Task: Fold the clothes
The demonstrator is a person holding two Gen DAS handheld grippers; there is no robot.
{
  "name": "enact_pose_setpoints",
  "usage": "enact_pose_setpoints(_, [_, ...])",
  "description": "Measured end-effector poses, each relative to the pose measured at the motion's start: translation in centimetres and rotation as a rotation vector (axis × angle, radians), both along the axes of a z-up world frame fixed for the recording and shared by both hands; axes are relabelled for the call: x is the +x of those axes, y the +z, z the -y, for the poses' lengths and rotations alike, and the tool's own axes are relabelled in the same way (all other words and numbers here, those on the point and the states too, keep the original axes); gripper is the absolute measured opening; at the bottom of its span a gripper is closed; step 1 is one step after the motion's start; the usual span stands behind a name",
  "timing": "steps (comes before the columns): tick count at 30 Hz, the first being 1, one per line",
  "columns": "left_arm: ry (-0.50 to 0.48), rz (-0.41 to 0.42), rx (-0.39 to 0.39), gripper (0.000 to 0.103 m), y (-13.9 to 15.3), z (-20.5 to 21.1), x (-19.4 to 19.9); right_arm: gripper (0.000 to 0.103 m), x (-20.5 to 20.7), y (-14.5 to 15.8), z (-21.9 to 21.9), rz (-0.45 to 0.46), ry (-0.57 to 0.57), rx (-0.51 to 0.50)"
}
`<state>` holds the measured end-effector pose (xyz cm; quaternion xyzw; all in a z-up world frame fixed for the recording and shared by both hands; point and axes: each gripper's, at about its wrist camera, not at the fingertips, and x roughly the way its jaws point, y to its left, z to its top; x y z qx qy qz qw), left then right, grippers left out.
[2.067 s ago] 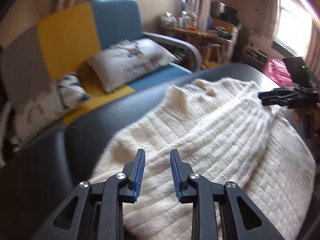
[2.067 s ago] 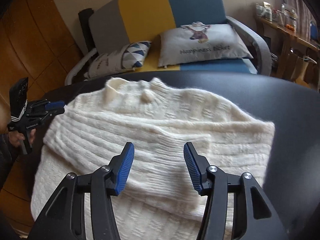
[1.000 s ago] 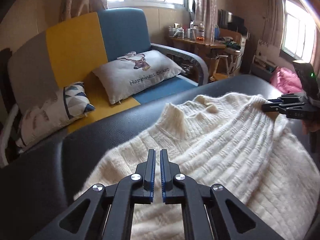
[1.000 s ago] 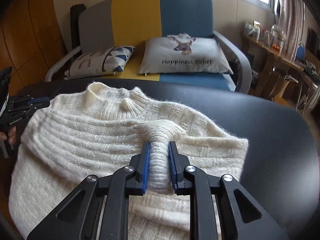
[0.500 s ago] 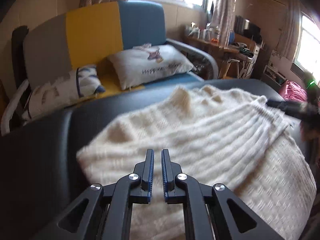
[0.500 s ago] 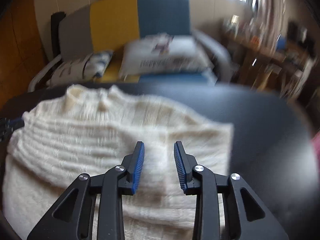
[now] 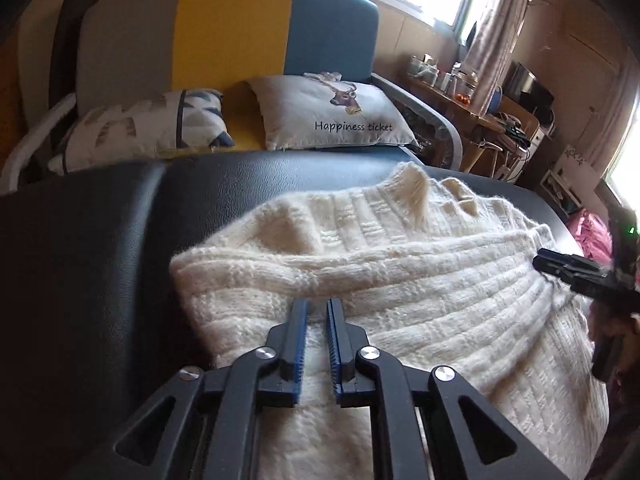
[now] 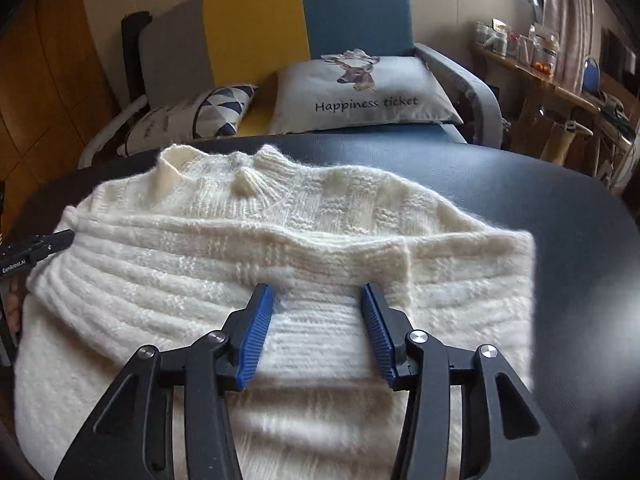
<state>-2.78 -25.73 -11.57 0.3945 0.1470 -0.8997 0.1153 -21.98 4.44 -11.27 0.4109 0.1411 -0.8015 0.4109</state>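
Dark tabletop point(image 8: 520, 184), cream sweater point(image 8: 280, 240) apparently short of right edge

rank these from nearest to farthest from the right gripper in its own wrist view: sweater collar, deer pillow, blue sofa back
From the right gripper:
1. Sweater collar, ahead and slightly left, on the black table.
2. Deer pillow, beyond the table on the sofa seat.
3. Blue sofa back, behind the pillow.

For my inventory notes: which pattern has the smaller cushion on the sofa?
Blue, grey and white triangles on the smaller cushion; right wrist view.
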Motion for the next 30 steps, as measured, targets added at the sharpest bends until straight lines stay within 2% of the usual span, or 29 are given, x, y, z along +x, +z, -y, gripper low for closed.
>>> enact_pose_setpoints(4, [-0.019, -0.022, -0.042, 0.017, 1.2, -2.1, 1.5, 0.051, 1.7, 0.8, -1.0, -0.014, 0.023, 0.005])
enact_pose_setpoints(9, [0.0, 0.026, -0.075, 0.018, -0.3, -2.9, 2.4, 0.051, 3.8, 1.5, -2.2, -0.028, 0.05, 0.016])
enact_pose_setpoints(11, [0.008, 0.038, -0.08, 0.018, -0.9, -3.0, 2.7, 0.051, 3.1, -0.8, -2.4, 0.028, 0.01, 0.092])
enact_pose_setpoints(13, [0.016, 0.03, -0.08, 0.018, -0.6, -3.0, 3.1, 0.053, 3.3, -0.8, -3.4, 0.028, 0.001, 0.02])
enact_pose_setpoints(16, [0.029, 0.008, -0.077, 0.018, 0.2, -3.0, 3.8, 0.053, 3.4, 0.4, -4.4, 0.035, -0.017, -0.006])
enact_pose_setpoints(18, [0.038, -0.007, -0.075, 0.018, 0.8, -2.9, 4.2, 0.053, 3.7, 2.0, -4.6, -0.019, -0.012, -0.015])
enact_pose_setpoints(21, [0.061, -0.015, -0.073, 0.018, 1.3, -2.7, 4.8, 0.054, 3.2, 3.9, -3.5, -0.049, 0.007, -0.047])
enact_pose_setpoints(23, [0.094, 0.031, -0.043, 0.018, 0.0, -2.0, 4.8, 0.055, 2.2, 3.9, -2.2, -0.053, 0.008, -0.032])
enact_pose_setpoints(25, [0.104, 0.023, -0.018, 0.018, -0.5, -1.6, 5.3, 0.057, 1.3, 2.5, -1.0, -0.033, -0.006, 0.03])
enact_pose_setpoints(27, [0.111, -0.001, -0.006, 0.018, -0.2, -1.6, 6.0, 0.058, 1.7, 1.3, -0.8, -0.049, -0.005, 0.07])
enact_pose_setpoints(29, [0.125, -0.059, 0.035, 0.018, 0.6, -1.7, 7.2, 0.058, 2.1, 0.3, -0.6, -0.068, -0.006, 0.105])
enact_pose_setpoints(30, [0.131, -0.086, 0.056, 0.018, 1.0, -1.8, 7.9, 0.058, 2.5, 1.0, -0.8, -0.099, -0.012, 0.092])
